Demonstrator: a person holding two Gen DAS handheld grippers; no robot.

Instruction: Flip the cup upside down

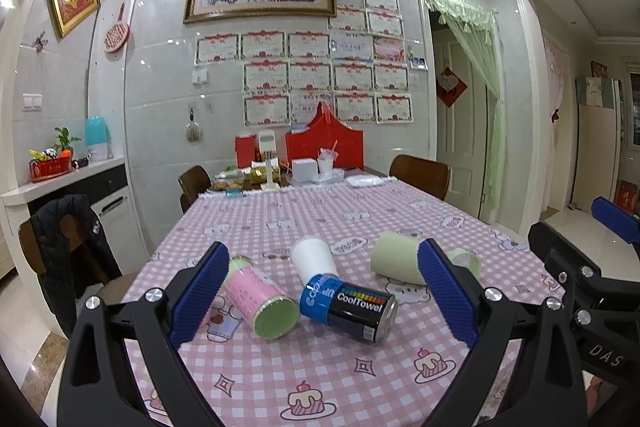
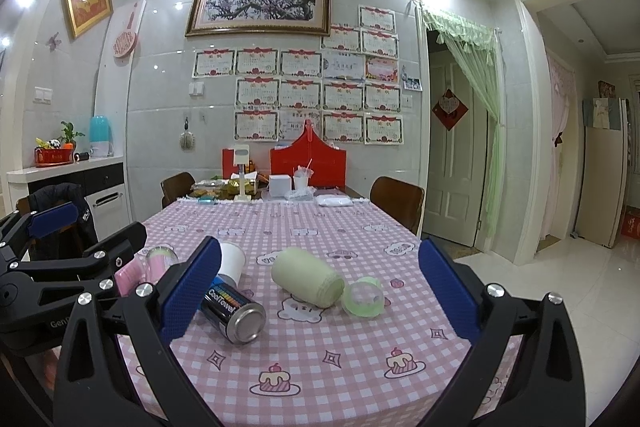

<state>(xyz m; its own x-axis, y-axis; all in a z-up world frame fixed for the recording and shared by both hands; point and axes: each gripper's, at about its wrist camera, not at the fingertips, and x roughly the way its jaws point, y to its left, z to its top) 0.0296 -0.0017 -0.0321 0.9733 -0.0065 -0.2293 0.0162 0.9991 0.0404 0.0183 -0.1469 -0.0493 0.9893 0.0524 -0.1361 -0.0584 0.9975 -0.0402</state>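
Note:
A white paper cup lies on its side on the pink checked tablecloth, its base towards me, touching the blue CoolTowel can. In the right wrist view the cup is partly hidden behind my right gripper's left finger. My left gripper is open and empty, hovering in front of the cup and cans. My right gripper is open and empty, in front of the green roll.
A pink canister lies left of the cup. A green cloth roll and a clear green-rimmed lid lie to the right. Boxes, a red holder and chairs stand at the table's far end. The table edges drop off left and right.

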